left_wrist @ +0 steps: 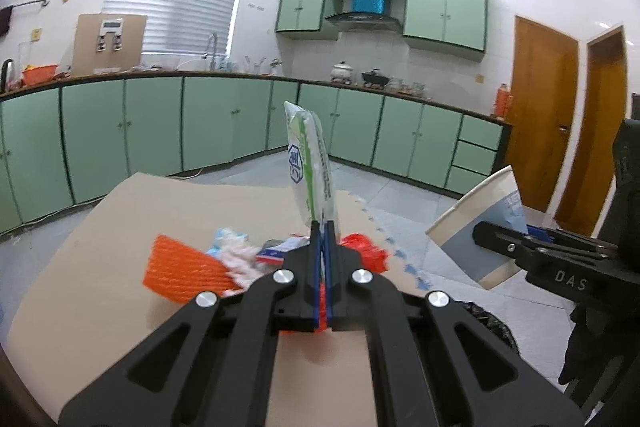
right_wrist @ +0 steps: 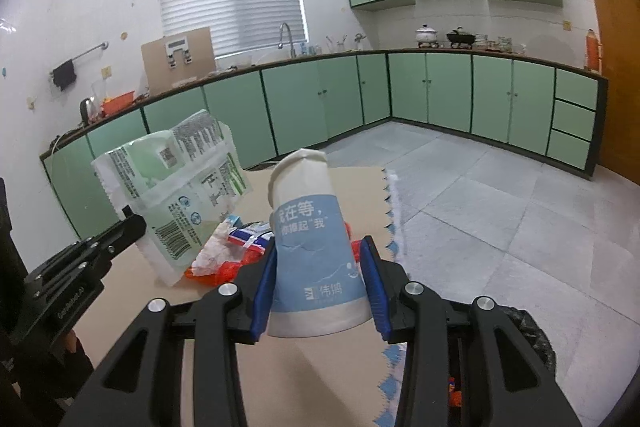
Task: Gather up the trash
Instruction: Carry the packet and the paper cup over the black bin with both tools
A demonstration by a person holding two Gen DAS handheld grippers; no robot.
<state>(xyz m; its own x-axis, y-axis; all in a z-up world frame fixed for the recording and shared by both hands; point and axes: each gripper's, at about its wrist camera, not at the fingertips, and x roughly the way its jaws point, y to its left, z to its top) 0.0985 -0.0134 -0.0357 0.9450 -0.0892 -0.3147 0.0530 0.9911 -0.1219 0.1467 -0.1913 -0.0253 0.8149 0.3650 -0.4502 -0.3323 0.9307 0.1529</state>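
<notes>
Two tools, one item each. Left tool (left_wrist: 323,227) clamped shut on one green-white plastic wrapper (left_wrist: 310,163), which sticks up past the tips. Right tool (right_wrist: 320,283) grips one blue-white paper cup (right_wrist: 316,247), upside down between the pads. One cardboard sheet (left_wrist: 120,247) below carries the remaining trash pile (left_wrist: 224,259); one black bin bag (right_wrist: 532,335) at near right.

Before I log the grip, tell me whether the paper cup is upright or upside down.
Upside down: in the right tool, the paper cup has its narrow base pointing up and its wide rim toward the camera.
</notes>
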